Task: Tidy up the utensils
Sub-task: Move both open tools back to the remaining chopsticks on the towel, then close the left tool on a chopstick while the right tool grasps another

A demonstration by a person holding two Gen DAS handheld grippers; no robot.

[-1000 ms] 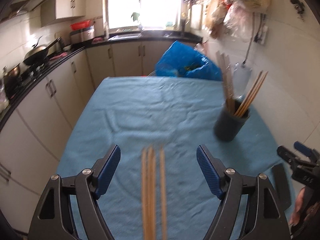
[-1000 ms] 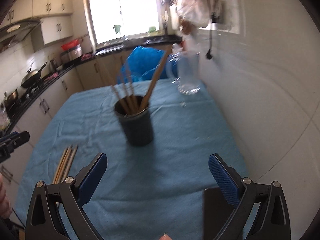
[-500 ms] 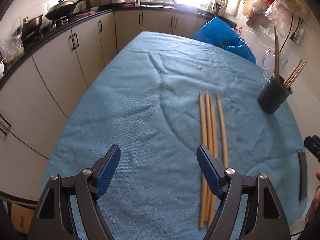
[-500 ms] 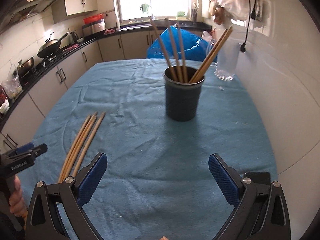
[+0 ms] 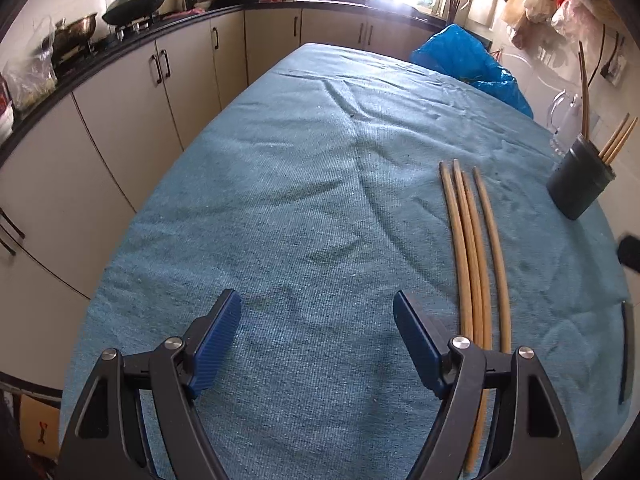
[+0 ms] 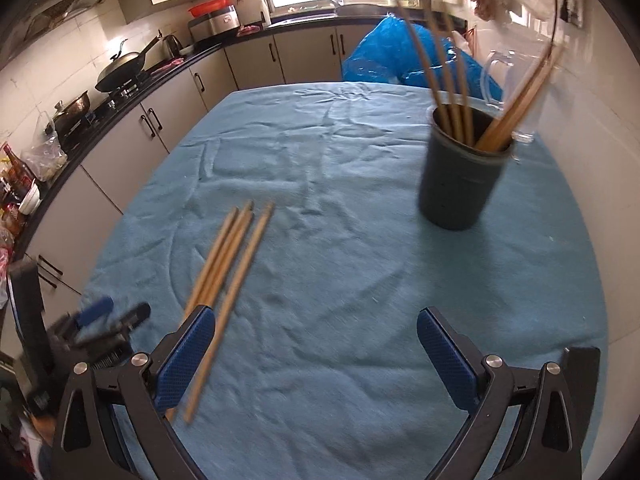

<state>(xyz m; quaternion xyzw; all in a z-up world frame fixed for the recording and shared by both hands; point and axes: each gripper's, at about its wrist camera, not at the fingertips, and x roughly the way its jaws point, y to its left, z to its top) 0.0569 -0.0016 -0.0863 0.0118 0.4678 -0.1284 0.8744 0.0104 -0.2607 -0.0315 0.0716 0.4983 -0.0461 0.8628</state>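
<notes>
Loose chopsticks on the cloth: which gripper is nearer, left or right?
Roughly even, left slightly nearer. The loose chopsticks run under the left gripper's right finger. They also pass beside the right gripper's left finger. Neither open gripper has them between its jaws.

Loose chopsticks [image 5: 476, 264] on blue cloth [image 5: 300, 220]: 4, side by side, at 3 o'clock of left-wrist view, 9 o'clock of right-wrist view. Dark holder cup [image 6: 460, 176]: 1, at 1 o'clock of right-wrist view. Chopsticks standing in cup [image 6: 452, 92]: roughly 5–6, blur prevents exact count. Clear jug [image 6: 508, 92]: 1, behind cup. Blue plastic bag [image 5: 472, 62]: 1, at 1 o'clock. Woks/pans on stove [image 5: 136, 0]: 2, at 10 o'clock. Grippers: 2.
</notes>
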